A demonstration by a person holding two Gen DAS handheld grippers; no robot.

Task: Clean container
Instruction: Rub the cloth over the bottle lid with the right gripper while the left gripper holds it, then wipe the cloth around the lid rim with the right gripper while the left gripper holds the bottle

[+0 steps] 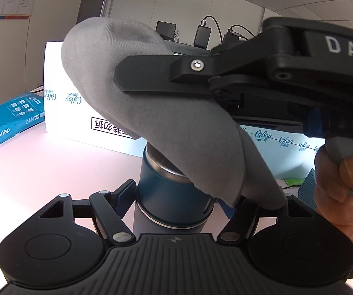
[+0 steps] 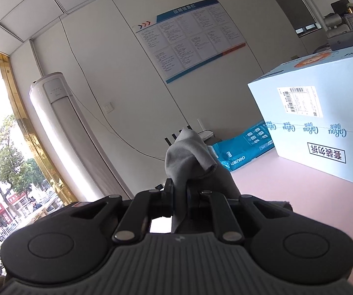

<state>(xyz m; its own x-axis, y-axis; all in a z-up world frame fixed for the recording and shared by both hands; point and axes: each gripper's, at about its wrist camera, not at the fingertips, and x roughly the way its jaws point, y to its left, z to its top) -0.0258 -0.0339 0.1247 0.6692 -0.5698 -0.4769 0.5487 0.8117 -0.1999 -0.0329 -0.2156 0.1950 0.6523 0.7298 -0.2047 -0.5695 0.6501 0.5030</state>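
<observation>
The left gripper [image 1: 174,196] pinches a cylindrical container [image 1: 171,196], matte dark-blue with a steel rim, upright above the pale pink bench [image 1: 41,167]. The right gripper [image 2: 179,191], jaws pressed together on a soft grey cloth [image 1: 176,127], drapes it over the container's mouth.

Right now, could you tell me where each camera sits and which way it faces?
Left wrist: on the left gripper, looking along its fingers closed around a blue bottle; the right gripper brings a grey cloth over its mouth, a hand behind.
Right wrist: on the right gripper, shut on the cloth, facing a wall poster.
Shared: cloth, white box.
</observation>
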